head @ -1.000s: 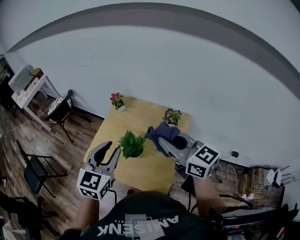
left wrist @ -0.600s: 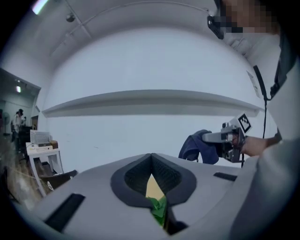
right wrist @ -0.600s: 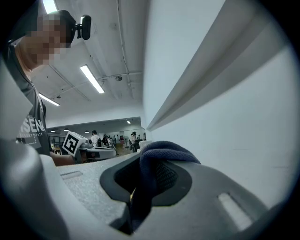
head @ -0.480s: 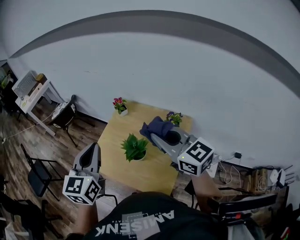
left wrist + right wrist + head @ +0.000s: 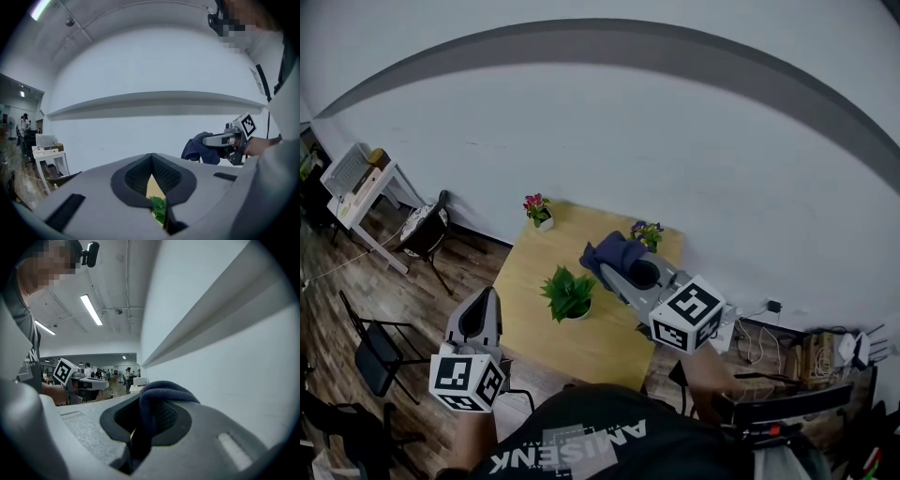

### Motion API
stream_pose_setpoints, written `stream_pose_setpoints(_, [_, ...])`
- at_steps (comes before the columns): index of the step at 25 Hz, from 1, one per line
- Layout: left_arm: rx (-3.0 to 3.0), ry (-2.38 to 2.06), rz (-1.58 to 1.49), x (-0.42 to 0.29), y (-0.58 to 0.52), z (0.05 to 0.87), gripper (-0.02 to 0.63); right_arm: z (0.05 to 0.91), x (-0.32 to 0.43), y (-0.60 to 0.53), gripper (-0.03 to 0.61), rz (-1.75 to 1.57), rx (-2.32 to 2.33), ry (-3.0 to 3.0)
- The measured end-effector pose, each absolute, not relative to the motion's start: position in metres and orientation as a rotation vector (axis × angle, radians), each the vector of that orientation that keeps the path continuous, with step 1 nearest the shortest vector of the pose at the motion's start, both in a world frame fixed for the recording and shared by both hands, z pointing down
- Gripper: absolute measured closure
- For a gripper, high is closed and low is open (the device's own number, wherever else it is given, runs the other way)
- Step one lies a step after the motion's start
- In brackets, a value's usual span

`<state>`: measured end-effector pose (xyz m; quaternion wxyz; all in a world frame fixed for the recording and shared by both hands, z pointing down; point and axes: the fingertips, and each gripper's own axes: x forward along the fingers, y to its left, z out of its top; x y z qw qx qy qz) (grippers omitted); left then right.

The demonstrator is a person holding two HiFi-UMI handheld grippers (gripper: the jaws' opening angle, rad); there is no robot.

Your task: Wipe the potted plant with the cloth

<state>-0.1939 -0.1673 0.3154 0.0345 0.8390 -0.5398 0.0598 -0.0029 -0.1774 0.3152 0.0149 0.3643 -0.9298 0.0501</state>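
1. Holding the cloth (image 5: 612, 251) pinched fast between its jaws, the right hand-held gripper (image 5: 621, 272) hovers just right of the potted plant (image 5: 567, 292), likely poised to wipe the leaves
2. The left hand-held gripper (image 5: 486, 298), jaws closed on nothing, hangs left of the plant, beyond the tabletop's edge, probably keeping clear
3. The plant stands mid-tabletop (image 5: 581, 349), on pale wood; behind the plant are a pink flower pot (image 5: 536, 208), a purple flower pot (image 5: 646, 232) and a white wall (image 5: 609, 141), and left of it a wooden floor (image 5: 422, 300)

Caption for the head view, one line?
Right tool grips the blue cloth near the green potted plant; left tool shut.
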Motion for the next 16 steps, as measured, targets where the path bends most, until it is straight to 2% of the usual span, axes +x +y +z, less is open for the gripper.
stream_pose_setpoints(16, [2.591, -1.674, 0.265, -0.1900, -0.1700, 0.3233, 0.612, 0.3200, 0.0022, -0.1743, 0.534, 0.159, 1.172, -2.858])
